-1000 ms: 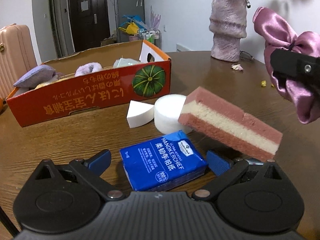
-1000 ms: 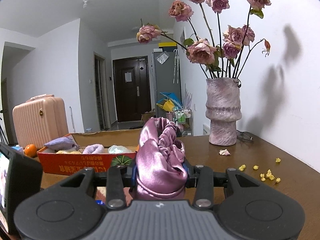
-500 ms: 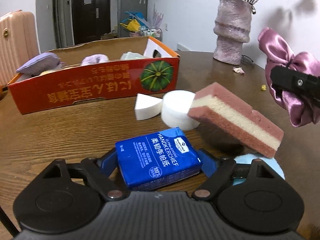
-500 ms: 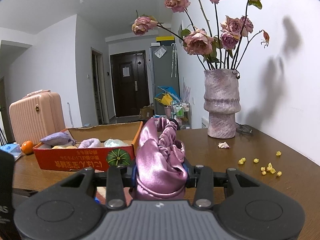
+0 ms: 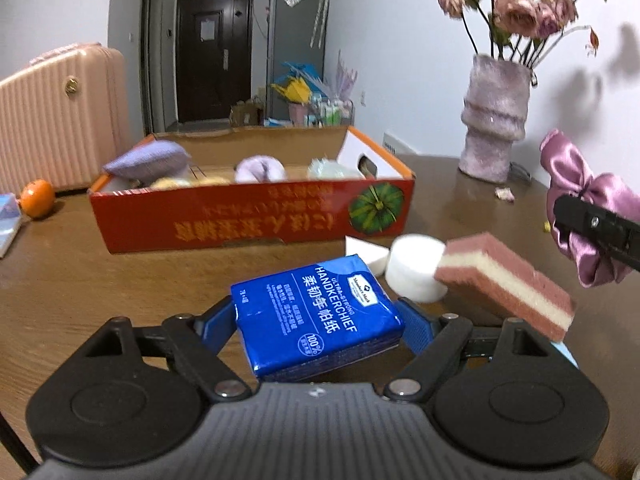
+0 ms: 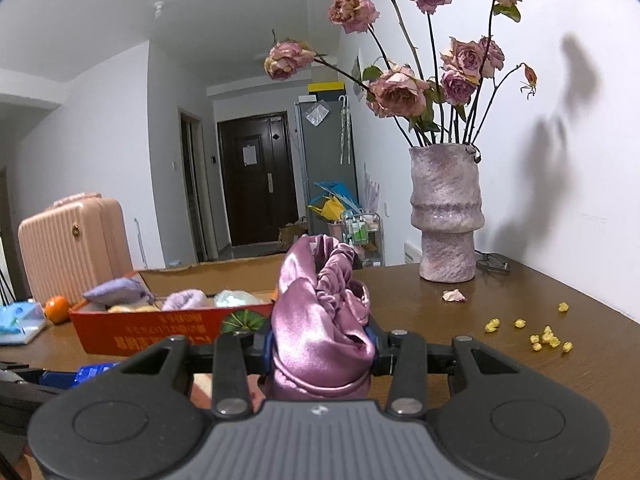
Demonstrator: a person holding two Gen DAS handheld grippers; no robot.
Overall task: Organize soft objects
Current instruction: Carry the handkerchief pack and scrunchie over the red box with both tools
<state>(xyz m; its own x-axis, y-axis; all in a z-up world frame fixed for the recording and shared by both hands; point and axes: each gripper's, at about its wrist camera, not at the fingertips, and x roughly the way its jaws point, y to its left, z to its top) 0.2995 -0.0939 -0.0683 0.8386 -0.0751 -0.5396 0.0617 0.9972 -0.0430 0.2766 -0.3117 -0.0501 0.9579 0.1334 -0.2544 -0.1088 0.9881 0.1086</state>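
We see the blue tissue pack [image 5: 316,316] lifted off the wooden table [image 5: 100,280], its long axis slanting from lower left to upper right, printed face up, one corner aimed at the red box [image 5: 248,216]. The left gripper [image 5: 318,322] stands fairly wide, blue pads pressed on both ends of the pack. The right gripper [image 6: 320,344] is nearly closed, clamped on a bunched pink satin scrunchie [image 6: 320,320] that stands upright. A pink-and-cream sponge [image 5: 508,292] leans on a white round sponge [image 5: 414,270]; a white wedge [image 5: 364,254] is half hidden behind the pack. Box contents are blurred
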